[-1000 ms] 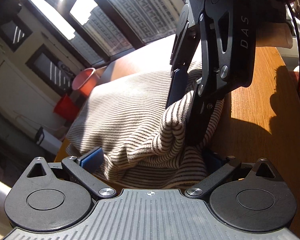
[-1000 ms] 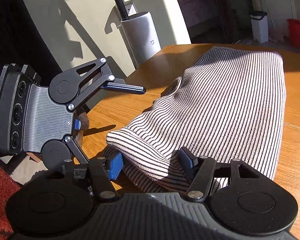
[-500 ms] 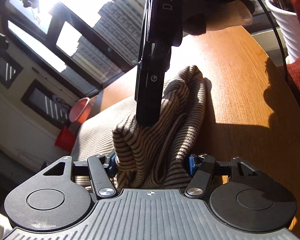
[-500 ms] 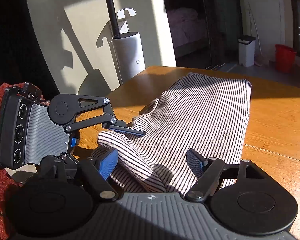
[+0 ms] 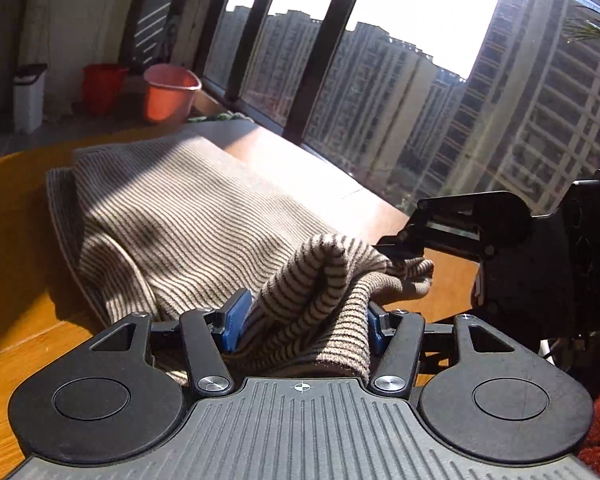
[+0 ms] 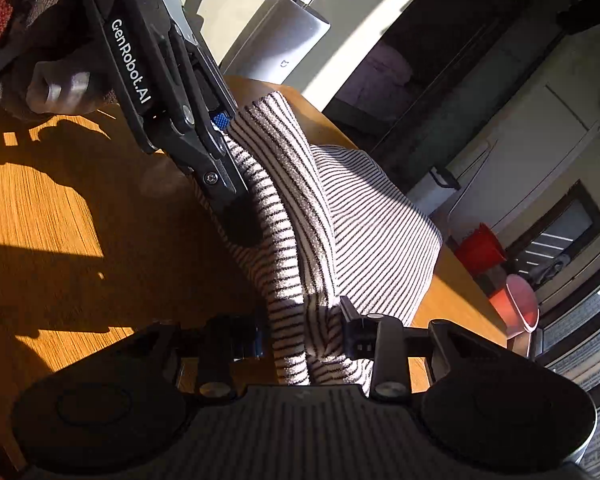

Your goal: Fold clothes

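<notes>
Two tongs, left (image 5: 302, 322) and right (image 6: 302, 334), each pinch the near end of the striped knit garment (image 5: 188, 216) lying on the wooden worktop (image 5: 16, 216), lifted mid-fold; next, seemingly, carry it evenly over the flat part.

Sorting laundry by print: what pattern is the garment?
Thin dark stripes on pale knit garment, clearest in the right wrist view.

Bunched between the fingers of the left gripper (image 5: 302, 320): one end of the striped knit garment (image 5: 188, 216), the remainder spread ahead and leftward across the wooden table (image 5: 16, 280). Right of those fingers, clamped on the same bunched edge: the right gripper (image 5: 396, 248). Beyond the table's far edge, ahead-left: a round plastic bucket (image 5: 168, 92), left of it a second bucket (image 5: 100, 86), further left a small lidded bin (image 5: 28, 96). Ahead of the right gripper (image 6: 304, 340), beyond the table: an upright cylindrical appliance (image 6: 280, 44).
</notes>
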### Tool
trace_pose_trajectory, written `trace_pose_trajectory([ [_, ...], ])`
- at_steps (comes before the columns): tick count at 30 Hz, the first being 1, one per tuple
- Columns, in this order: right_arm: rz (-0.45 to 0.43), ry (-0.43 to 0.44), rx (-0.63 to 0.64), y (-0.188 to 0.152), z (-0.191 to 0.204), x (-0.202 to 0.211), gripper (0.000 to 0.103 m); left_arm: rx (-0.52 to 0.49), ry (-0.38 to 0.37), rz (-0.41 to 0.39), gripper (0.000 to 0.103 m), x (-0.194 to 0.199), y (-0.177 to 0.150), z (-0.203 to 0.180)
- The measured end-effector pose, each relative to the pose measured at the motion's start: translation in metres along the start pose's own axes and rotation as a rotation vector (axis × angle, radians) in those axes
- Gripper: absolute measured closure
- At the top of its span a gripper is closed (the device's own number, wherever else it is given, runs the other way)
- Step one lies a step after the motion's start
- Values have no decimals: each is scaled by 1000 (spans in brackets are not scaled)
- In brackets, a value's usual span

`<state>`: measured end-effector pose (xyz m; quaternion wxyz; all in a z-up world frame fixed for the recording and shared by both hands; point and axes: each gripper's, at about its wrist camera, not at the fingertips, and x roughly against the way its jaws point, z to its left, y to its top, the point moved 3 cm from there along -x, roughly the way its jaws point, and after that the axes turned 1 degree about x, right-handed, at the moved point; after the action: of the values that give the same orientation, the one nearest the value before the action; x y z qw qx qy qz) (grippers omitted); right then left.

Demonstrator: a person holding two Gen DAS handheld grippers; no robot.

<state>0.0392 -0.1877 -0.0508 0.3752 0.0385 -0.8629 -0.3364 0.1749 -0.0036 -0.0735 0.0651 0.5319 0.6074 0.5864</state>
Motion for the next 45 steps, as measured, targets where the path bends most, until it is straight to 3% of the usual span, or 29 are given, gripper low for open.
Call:
trace_pose_trajectory([
  [2,5,47,-18,4,-6,16,77,-48,7,-9,35,11,-3,-6],
  [5,29,112,-13,7,-9,47,77,-64,-58,-97,21,52,-4,-11],
  [8,61,163,-5,9,-6,70,77,30,-48,-209,21,78,6,7],
  [11,82,197,17,15,-5,84,77,133,-41,-266,25,67,28,25],
  [13,82,214,41,23,-8,93,77,182,-91,-251,26,42,42,33],
  [18,4,163,97,60,-39,106,77,318,-72,-53,28,-30,53,68],
  [20,-39,143,95,76,-57,96,77,322,-43,30,36,-47,47,77],
  [22,-68,134,71,89,-75,75,76,275,-43,34,36,-44,47,77],
  [25,-75,172,3,98,-97,25,75,297,-69,42,38,-39,46,86],
  [28,-28,244,-96,88,-104,-30,72,322,-71,41,52,-35,42,96],
  [32,26,324,-263,61,-107,-78,67,385,-46,37,81,-25,33,111],
  [33,28,333,-305,55,-108,-85,66,391,-31,26,82,-16,31,115],
  [34,17,337,-360,49,-111,-87,62,398,-15,15,69,-7,29,119],
  [35,8,342,-412,44,-114,-89,61,379,53,0,47,6,28,123],
  [36,1,350,-456,38,-118,-89,57,352,107,-21,40,17,27,124],
  [37,-7,359,-499,32,-122,-89,52,326,155,-55,36,32,27,126],
  [40,-37,361,-595,19,-130,-86,50,343,167,-185,35,79,44,121],
  [43,-78,329,-651,13,-133,-76,50,255,141,-271,28,97,67,94],
  [45,-105,308,-689,8,-134,-69,50,197,88,-280,24,95,76,72],
])
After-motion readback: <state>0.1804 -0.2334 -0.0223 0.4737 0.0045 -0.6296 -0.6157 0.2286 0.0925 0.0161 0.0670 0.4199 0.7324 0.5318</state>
